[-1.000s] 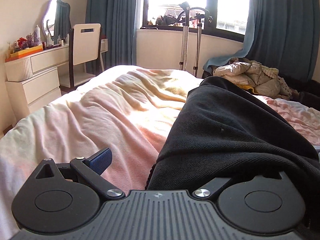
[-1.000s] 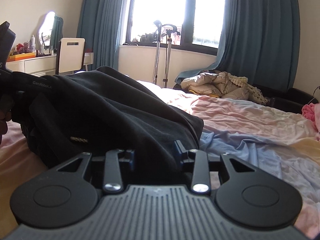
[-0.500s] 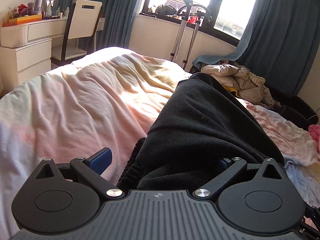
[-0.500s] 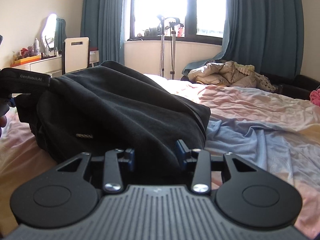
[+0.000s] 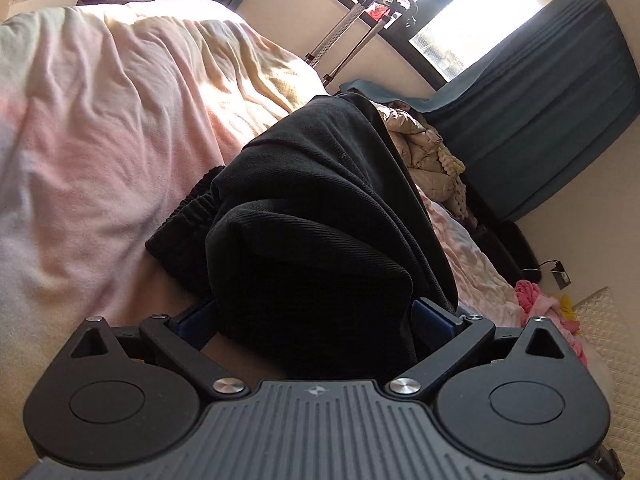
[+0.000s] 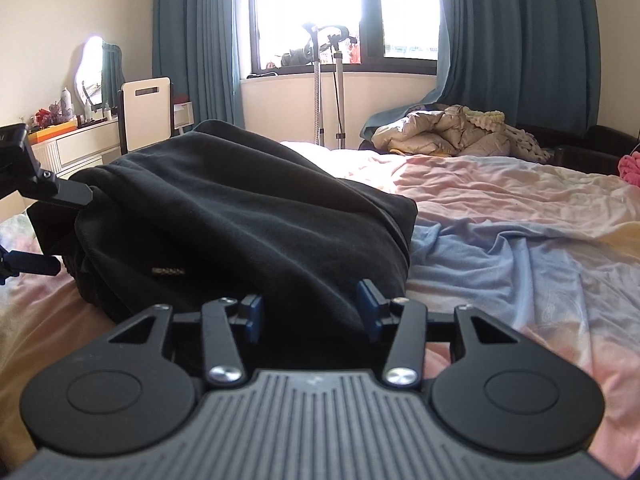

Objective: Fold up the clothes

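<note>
A black garment [image 5: 320,216] lies bunched on the pastel bedsheet [image 5: 100,152]; it also shows in the right wrist view [image 6: 240,216]. My left gripper [image 5: 316,316] is open wide, its blue-padded fingers on either side of a thick fold of the garment. In the right wrist view the left gripper's fingers [image 6: 60,192] reach the garment's left end. My right gripper [image 6: 310,312] is open, with the garment's near edge between its pads.
A beige quilted jacket [image 6: 444,132] lies heaped at the far side of the bed. A pink cloth [image 6: 630,168] sits at the right edge. A white dresser [image 6: 76,144] and chair [image 6: 146,112] stand at the left, a stand [image 6: 328,80] by the window.
My left gripper has tilted and moved in over the garment, so the fold now sits between its fingers. My right gripper has opened wider around the near edge.
</note>
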`<state>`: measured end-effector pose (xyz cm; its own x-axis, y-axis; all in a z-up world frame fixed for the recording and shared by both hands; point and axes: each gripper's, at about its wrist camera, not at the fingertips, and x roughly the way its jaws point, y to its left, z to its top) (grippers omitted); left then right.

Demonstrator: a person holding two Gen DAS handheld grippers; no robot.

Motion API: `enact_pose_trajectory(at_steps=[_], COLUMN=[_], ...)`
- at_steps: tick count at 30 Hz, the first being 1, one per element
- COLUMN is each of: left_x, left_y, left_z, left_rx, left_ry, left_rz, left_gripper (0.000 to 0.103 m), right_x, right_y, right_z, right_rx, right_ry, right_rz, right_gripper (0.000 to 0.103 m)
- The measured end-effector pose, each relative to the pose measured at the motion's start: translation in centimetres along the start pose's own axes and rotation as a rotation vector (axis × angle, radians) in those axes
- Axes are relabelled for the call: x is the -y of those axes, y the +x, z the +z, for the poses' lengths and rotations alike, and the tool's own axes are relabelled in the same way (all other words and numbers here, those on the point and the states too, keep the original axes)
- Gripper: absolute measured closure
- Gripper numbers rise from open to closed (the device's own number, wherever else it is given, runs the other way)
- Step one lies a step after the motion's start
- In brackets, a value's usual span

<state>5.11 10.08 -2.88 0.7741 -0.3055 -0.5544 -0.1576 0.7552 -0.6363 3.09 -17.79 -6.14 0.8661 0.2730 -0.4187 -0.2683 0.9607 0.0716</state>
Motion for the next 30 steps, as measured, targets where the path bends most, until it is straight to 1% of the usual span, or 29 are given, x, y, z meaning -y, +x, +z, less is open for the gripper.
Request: enact_pose_trajectory(at_steps=[6, 9, 15, 21, 26, 28, 30], left_x=[-3.0, -4.2, -4.7, -4.8, -4.4, -4.3, -4.1], left_y=[3.0, 4.2, 5.3, 6.0, 6.5, 7.0, 7.7], left_z=[-0.2, -0.5, -0.7, -1.1, -1.8, -1.6, -1.3], left_rx=[-0.098, -0.117, -0.105, -0.091, -0.051, -0.02, 0.014], left_ry=[-0.216, -0.298, -0.339, -0.351, -0.352, -0.367, -0.358], left_rz=[-0.049, -0.063, -0.082, -0.071, -0.059, -0.078, -0.099], left_gripper=[0.002, 0.002, 0.002, 0.002, 0.002, 0.002, 0.002], right_x=[0.8, 1.1, 1.3, 1.4, 1.9, 2.2, 2.2], right_y=[0.1, 0.1, 0.3, 0.4, 0.3, 0.4, 0.4], right_z=[0.2, 0.4, 0.5, 0.6, 0.8, 0.8, 0.8], right_rx=[-0.003, -0.002, -0.002, 0.0, 0.02, 0.023, 0.023], right_ry=[0.059, 0.098, 0.122, 0.125, 0.178, 0.198, 0.206], right_rz=[0.013, 0.021, 0.023, 0.019, 0.034, 0.042, 0.046], right_gripper=[0.05, 0.05, 0.048, 0.047, 0.047, 0.046, 0.046])
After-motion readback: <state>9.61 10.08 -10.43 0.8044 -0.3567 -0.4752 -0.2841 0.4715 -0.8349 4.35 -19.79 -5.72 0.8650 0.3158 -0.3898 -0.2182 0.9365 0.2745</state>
